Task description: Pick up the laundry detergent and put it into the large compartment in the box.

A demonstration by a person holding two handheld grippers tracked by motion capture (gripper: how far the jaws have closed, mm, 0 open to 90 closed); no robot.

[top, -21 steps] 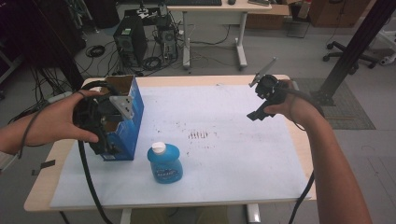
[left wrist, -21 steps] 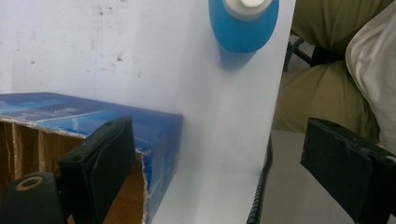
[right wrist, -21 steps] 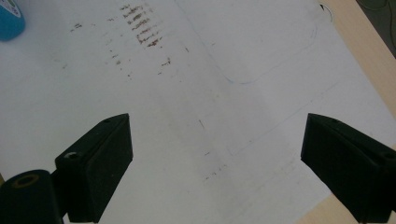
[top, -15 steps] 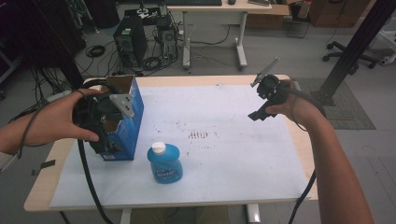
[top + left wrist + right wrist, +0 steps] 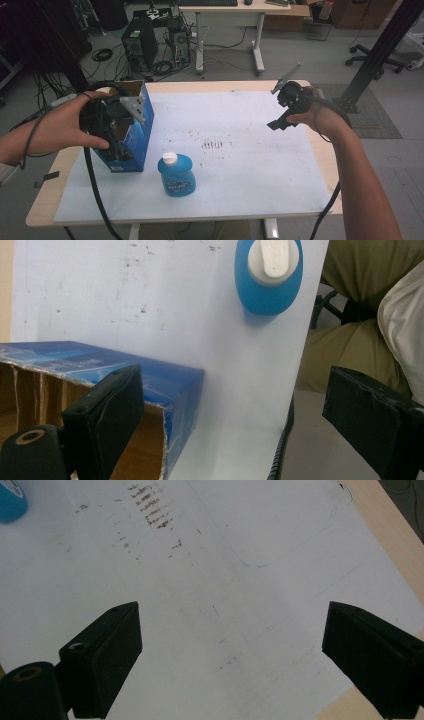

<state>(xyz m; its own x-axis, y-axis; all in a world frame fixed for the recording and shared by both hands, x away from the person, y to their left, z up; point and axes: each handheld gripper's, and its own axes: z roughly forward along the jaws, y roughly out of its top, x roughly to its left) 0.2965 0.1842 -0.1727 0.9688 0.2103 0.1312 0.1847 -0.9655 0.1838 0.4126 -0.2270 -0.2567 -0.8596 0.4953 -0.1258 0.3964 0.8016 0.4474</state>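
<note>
Box (image 5: 131, 131) stands on white paper (image 5: 240, 150) over a wooden table (image 5: 320, 155); left gripper (image 5: 112, 125) gapes wide over its rim, gripping nothing.

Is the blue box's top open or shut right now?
Open: the blue box shows torn flap edges and a bare cardboard interior beside the left gripper.

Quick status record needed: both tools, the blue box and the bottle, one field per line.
left tool: open, one jaw over the box's open top, the other outside it
right tool: open, nothing between the jaws, above the white sheet
blue box: upright, top torn open
blue bottle: upright, white cap on, beside the box
</note>
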